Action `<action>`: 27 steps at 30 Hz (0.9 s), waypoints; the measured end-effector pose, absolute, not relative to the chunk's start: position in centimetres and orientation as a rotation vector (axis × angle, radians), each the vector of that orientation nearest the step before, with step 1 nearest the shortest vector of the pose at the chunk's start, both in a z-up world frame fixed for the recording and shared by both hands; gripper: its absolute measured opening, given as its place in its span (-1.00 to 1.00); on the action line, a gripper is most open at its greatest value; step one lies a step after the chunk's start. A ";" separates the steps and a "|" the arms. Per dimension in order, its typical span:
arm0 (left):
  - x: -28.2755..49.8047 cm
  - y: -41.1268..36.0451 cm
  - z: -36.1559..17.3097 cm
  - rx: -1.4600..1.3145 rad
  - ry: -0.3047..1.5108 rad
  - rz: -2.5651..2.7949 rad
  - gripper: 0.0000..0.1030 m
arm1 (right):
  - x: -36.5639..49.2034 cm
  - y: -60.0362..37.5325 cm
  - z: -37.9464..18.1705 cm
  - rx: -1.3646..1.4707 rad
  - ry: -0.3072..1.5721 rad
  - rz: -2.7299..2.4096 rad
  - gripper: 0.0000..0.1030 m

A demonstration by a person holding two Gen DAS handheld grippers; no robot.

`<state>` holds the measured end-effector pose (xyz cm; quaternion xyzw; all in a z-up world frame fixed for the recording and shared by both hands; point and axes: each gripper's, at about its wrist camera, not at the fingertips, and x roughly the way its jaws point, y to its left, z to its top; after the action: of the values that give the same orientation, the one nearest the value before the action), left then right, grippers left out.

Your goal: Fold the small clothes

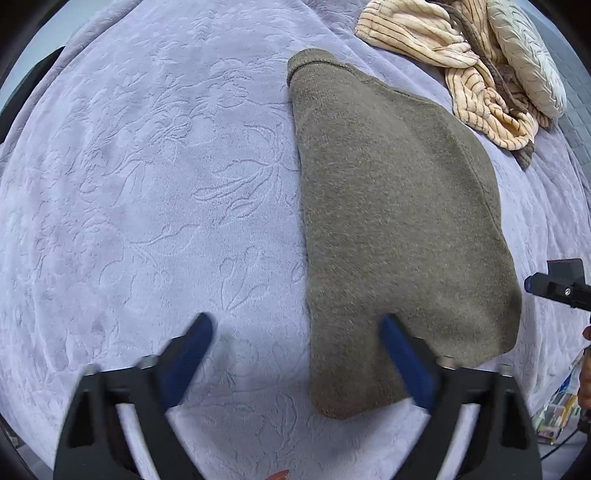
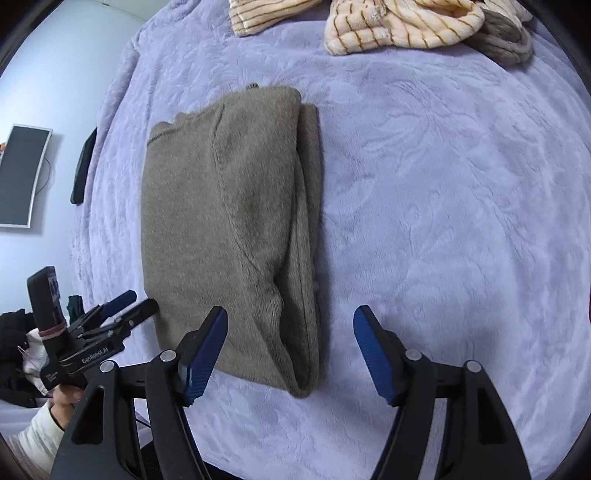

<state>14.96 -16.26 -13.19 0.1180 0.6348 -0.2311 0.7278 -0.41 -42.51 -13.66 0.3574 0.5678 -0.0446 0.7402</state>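
Note:
An olive-brown knit sweater (image 1: 399, 221) lies folded lengthwise on the lavender bed cover (image 1: 147, 184). It also shows in the right wrist view (image 2: 229, 221), with its folded layers stacked along the right edge. My left gripper (image 1: 297, 325) is open and empty, hovering over the sweater's near left edge; its right finger is above the cloth. My right gripper (image 2: 290, 321) is open and empty, above the sweater's near right corner. The left gripper also shows in the right wrist view (image 2: 129, 302), beside the sweater's near left corner.
A heap of cream striped clothes (image 1: 461, 55) lies at the far right of the bed, next to a pale pillow (image 1: 528, 59). The heap also shows in the right wrist view (image 2: 388, 26). A wall screen (image 2: 22, 177) hangs at the left.

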 end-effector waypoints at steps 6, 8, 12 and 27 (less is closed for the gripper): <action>16.0 -16.4 -13.7 0.202 1.432 -0.527 0.99 | 0.9 -43.3 -14.1 0.808 1.220 -0.072 0.61; 16.5 -16.1 -13.9 0.153 1.451 -0.542 0.99 | 1.2 -43.5 -14.4 0.816 1.224 -0.064 0.61; 17.2 -15.7 -14.4 0.077 1.490 -0.590 0.99 | 2.2 -44.0 -15.0 0.834 1.228 -0.042 0.61; 16.1 -19.6 -16.3 0.083 1.514 -0.800 0.99 | 6.6 -46.4 -18.2 0.935 1.204 0.045 0.61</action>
<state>16.15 -19.55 -16.30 0.0364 0.6678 -0.3528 0.6544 6.64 -46.45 -18.15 0.4236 0.5453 0.0205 0.7230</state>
